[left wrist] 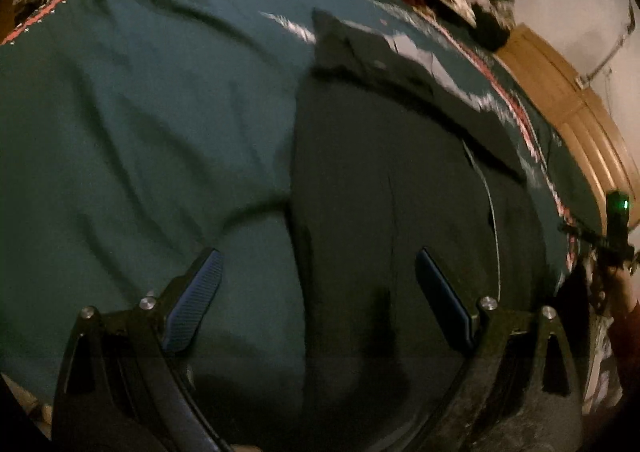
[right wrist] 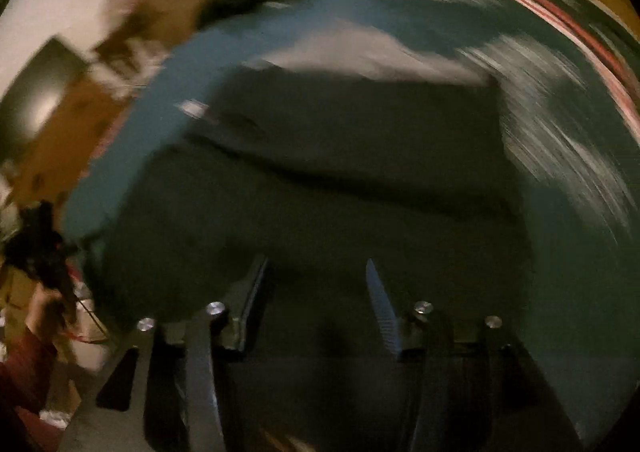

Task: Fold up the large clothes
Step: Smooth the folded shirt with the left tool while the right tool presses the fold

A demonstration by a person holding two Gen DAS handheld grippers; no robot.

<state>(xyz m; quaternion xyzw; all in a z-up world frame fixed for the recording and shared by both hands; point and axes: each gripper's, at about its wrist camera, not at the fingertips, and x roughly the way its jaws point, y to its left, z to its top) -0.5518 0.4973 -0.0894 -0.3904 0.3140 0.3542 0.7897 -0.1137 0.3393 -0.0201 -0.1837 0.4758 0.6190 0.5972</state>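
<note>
Dark garment lies flat on the teal bedspread. Your left gripper hangs jaws wide apart, nothing between; right gripper likewise parted and empty over the cloth. Before pinching, square both to one hem, and lift evenly

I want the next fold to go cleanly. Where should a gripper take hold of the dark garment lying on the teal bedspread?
Probably its long straight edge, where the dark garment lies flat on the teal bedspread. Come from the bedspread side, low, one finger slipping under that edge.
</note>
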